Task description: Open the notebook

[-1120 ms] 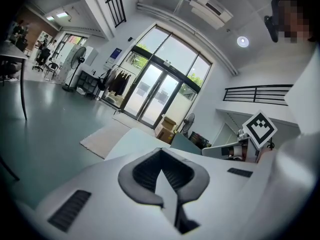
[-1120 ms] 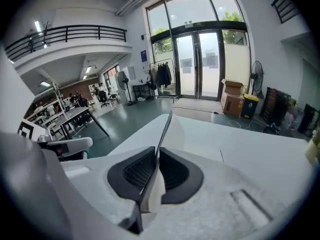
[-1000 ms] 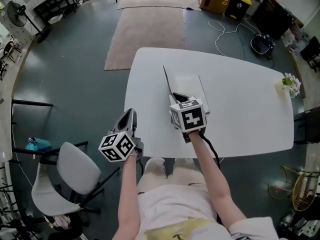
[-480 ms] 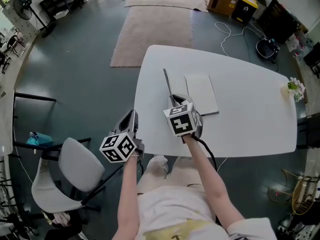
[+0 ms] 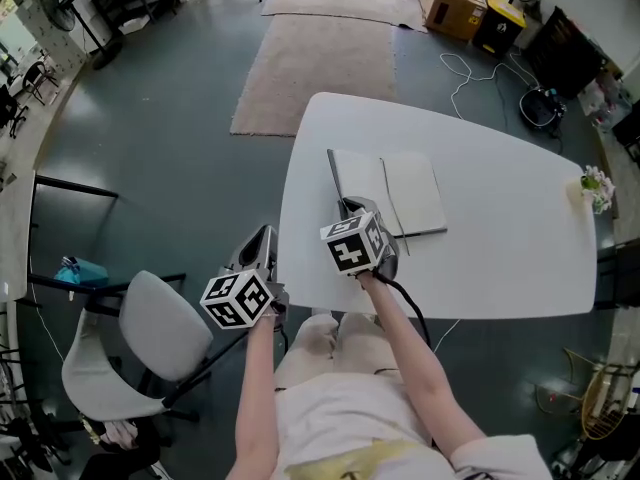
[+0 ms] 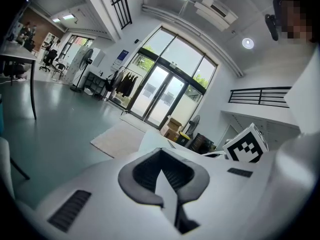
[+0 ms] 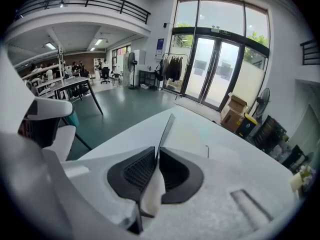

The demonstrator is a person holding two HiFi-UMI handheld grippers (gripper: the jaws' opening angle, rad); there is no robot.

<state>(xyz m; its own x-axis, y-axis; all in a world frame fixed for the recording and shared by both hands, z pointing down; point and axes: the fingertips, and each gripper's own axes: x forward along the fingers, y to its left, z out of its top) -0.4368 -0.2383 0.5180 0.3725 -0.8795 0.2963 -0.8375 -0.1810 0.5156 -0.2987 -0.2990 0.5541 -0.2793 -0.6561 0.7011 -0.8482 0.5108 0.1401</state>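
White-bodied, the left gripper (image 5: pixel 264 234) sits at the lower left of the head view. It is off the near edge of the white rounded table (image 5: pixel 500 258), just right of a pale grey chair (image 5: pixel 150 340). Its place against the table edge matches that of a second ago.

At frame centre, the right gripper (image 5: pixel 349 208) pinches the thin dark cover (image 5: pixel 334 171) of the white-paged notebook (image 5: pixel 415 194). The cover stands on edge along the left side of the notebook. A second ago this gripper overlapped the pages and hid much of them. Now it is lower in the frame, nearer the table's front edge, and two white page faces lie exposed side by side right of the cover.

The left gripper view alone shows that gripper's dark ribbed pads (image 6: pixel 176 176) pressed together with nothing between them. The right gripper's black-and-white marker cube (image 6: pixel 246 145) appears at its right.

The right gripper view alone shows the cover (image 7: pixel 165 128) running edge-on between the right gripper's pads (image 7: pixel 140 171), which are closed on it. Pale pages lie flat on the table (image 7: pixel 125 134) to its right.
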